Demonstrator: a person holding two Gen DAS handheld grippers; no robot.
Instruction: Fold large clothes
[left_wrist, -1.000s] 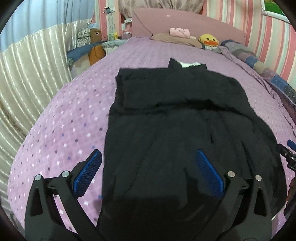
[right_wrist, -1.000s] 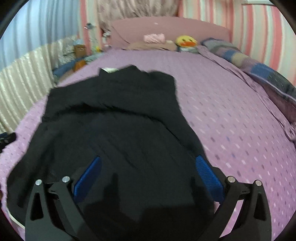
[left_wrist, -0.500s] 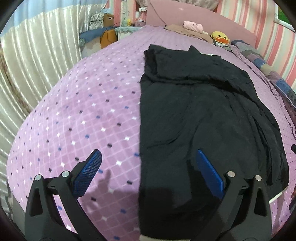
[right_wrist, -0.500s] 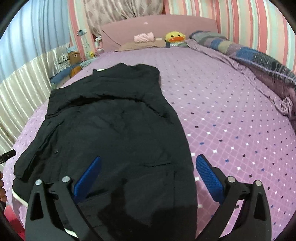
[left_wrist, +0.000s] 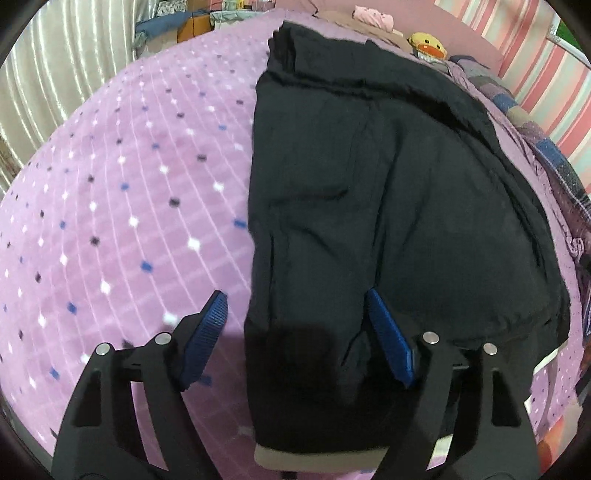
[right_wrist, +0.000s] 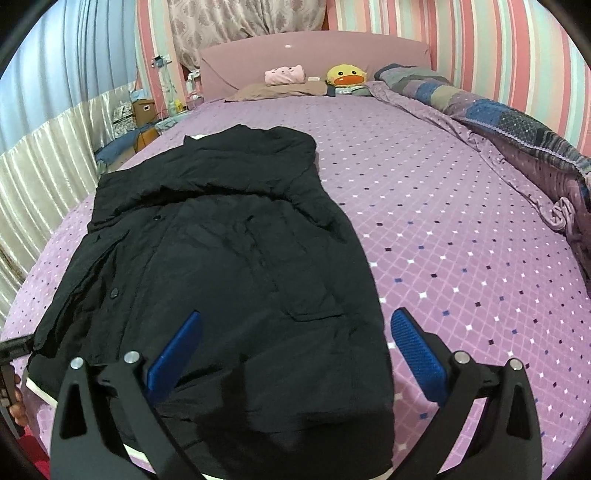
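Observation:
A large black coat (right_wrist: 229, 258) lies spread lengthwise on the purple dotted bedsheet (right_wrist: 443, 229), collar toward the headboard, hem at the near edge. In the left wrist view the coat (left_wrist: 388, 192) fills the right half. My left gripper (left_wrist: 295, 332) is open and low over the coat's near left hem corner, its jaws straddling the left edge. My right gripper (right_wrist: 295, 343) is open above the coat's near right hem, straddling the right edge. Neither holds anything.
A yellow duck plush (right_wrist: 345, 77), a pink toy (right_wrist: 286, 75) and a pillow lie by the pink headboard. A patchwork quilt (right_wrist: 517, 125) runs along the bed's right side. A shiny curtain (left_wrist: 55, 62) and boxes stand to the left.
Both grippers have shifted outward and lower toward the coat's near hem corners. The left one has dropped close to the left edge; the right view has steadied over the right edge.

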